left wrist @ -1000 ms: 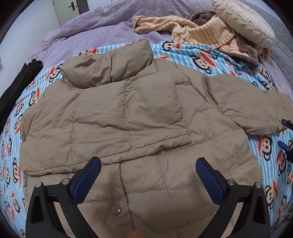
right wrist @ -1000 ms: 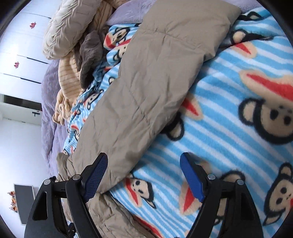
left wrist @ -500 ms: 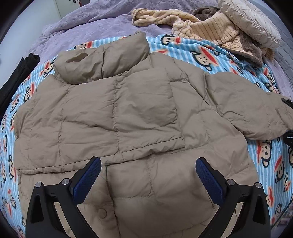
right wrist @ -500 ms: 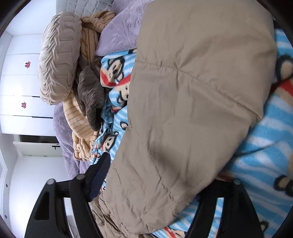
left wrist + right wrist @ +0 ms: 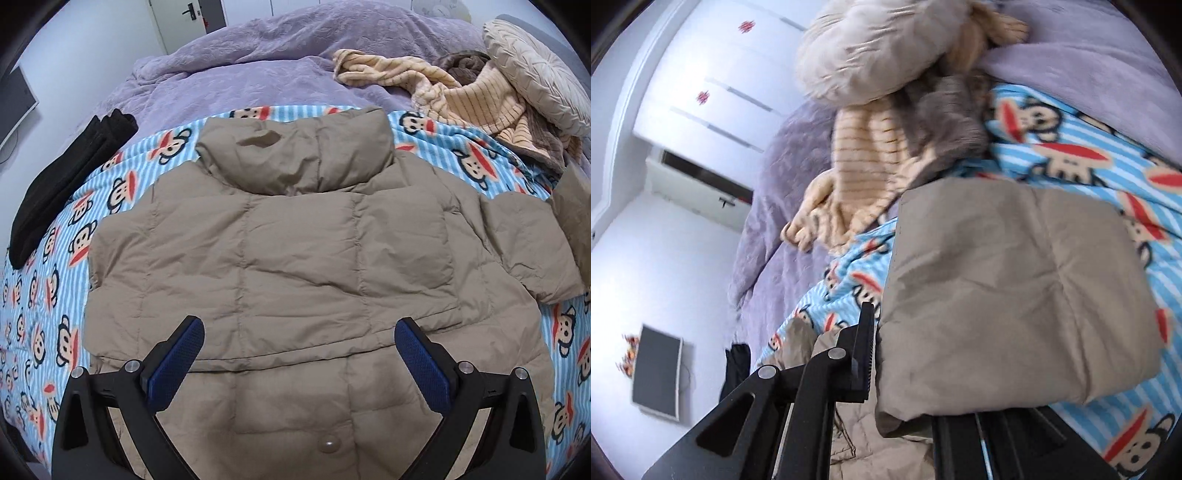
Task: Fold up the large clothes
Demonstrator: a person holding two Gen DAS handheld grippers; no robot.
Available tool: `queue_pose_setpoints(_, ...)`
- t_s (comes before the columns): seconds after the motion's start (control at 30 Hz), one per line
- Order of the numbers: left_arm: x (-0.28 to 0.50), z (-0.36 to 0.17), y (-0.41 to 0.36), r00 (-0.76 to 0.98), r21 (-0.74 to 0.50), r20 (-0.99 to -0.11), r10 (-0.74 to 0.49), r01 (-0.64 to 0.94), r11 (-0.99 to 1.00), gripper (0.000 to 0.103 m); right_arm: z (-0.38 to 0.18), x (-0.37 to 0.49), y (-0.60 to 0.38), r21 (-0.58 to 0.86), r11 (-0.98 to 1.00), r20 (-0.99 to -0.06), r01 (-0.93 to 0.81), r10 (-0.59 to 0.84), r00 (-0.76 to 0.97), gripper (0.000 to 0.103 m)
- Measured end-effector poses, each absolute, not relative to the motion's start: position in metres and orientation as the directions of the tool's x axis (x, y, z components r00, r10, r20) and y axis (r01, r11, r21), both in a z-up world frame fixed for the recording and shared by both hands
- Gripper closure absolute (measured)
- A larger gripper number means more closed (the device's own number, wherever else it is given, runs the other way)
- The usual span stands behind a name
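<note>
A tan puffer jacket [image 5: 295,266] is lying spread flat on a blue striped monkey-print blanket [image 5: 55,314] over a purple bedspread [image 5: 258,62]. The left gripper [image 5: 299,358] is hovering above the jacket's near hem, jaws wide apart and gripping nothing. The right gripper [image 5: 905,373] is clamping the jacket's right sleeve [image 5: 1015,295]. On the far right, a striped beige garment [image 5: 461,96] and a cushion [image 5: 535,66] are lying. At the left, a folded black garment [image 5: 66,177] is resting.

The right tongs [image 5: 901,373] have closed on the jacket sleeve [image 5: 1015,295] and raised it.
</note>
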State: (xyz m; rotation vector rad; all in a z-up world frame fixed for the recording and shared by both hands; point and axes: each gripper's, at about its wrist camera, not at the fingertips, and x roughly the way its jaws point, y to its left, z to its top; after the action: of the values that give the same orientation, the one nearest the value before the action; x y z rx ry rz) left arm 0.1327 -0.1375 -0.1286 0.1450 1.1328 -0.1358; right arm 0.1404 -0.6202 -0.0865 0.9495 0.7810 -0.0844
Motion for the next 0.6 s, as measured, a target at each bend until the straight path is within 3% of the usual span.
queue_pose_setpoints(0.17,0.136,-0.136,-0.11,0.406,0.055,-0.914,-0.003,0.131,0.99,0.0,-0.053,0.18,-0.504,0.507,0.85,-0.679,0.146,0.289,0.675,0.093)
queue_pose_setpoints(0.27,0.137,-0.139,-0.092,0.397,0.048,-0.918,0.0,0.11,0.993,0.0,-0.059,0.189,-0.44,0.435,0.899,-0.713,0.044,0.314,0.627,0.093)
queue_pose_setpoints(0.6,0.143,-0.156,-0.052,0.365,0.042,-0.931,0.012,0.074,0.996,0.0,-0.164,0.188,-0.352,0.42,0.904,-0.851,0.084,0.36,0.382,0.093)
